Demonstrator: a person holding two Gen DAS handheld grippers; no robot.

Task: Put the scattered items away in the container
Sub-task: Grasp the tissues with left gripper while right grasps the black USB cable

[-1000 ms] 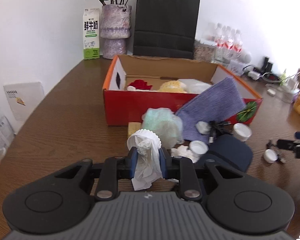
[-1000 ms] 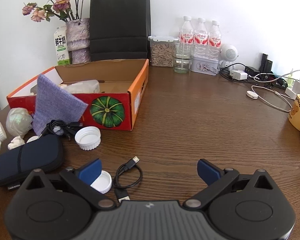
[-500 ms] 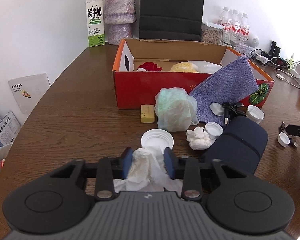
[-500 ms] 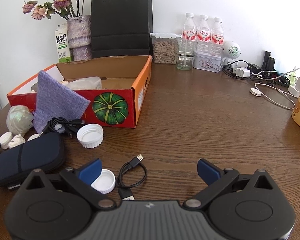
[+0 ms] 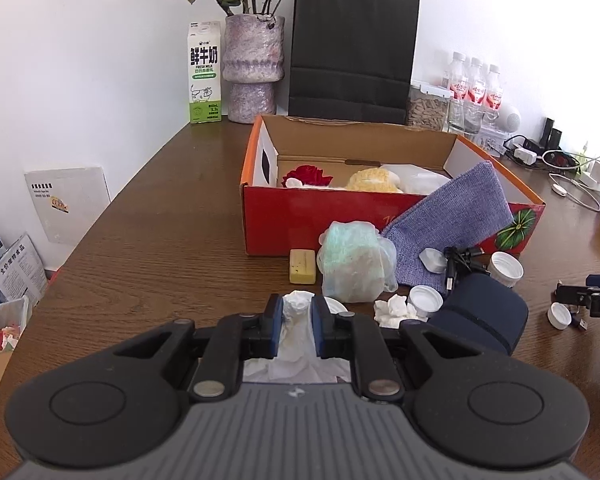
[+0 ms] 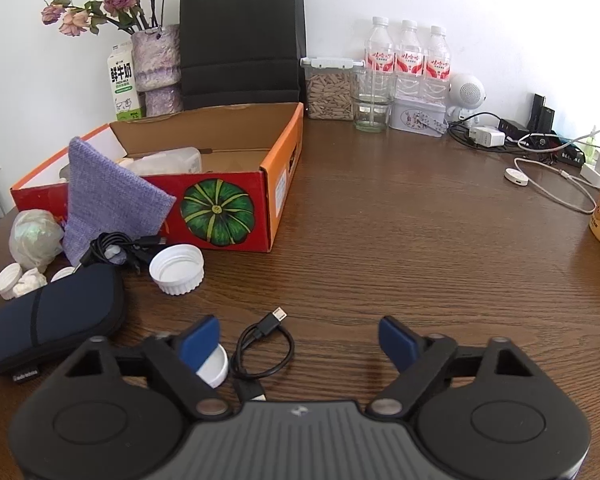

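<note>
A dark wood-grain desk (image 6: 400, 240) runs to a white wall, with a milk carton (image 5: 204, 74), a vase (image 5: 253, 68) of dried roses, a black bag (image 5: 352, 52) and water bottles (image 6: 408, 54) lined along its back edge.

The box (image 5: 340, 216), red and orange with a pumpkin print, sits open mid-desk; a purple cloth (image 5: 456, 220) hangs over its near wall. Loose before it lie a yellow block (image 5: 302, 266), a plastic-wrapped bundle (image 5: 352, 260), white caps (image 6: 176, 269), a black cable (image 6: 264, 354) and a navy pouch (image 6: 52, 320).

The left gripper (image 5: 296, 320) is clenched on a crumpled white tissue (image 5: 296, 312), near the desk's front edge. The right gripper (image 6: 300, 340) has its fingers (image 6: 202, 338) wide but closing, the cable between them untouched.

Only the left view shows a red flower (image 5: 306, 176) and yellow lump (image 5: 374, 180) inside the box; only the right shows chargers (image 6: 488, 136) at the far right corner.
</note>
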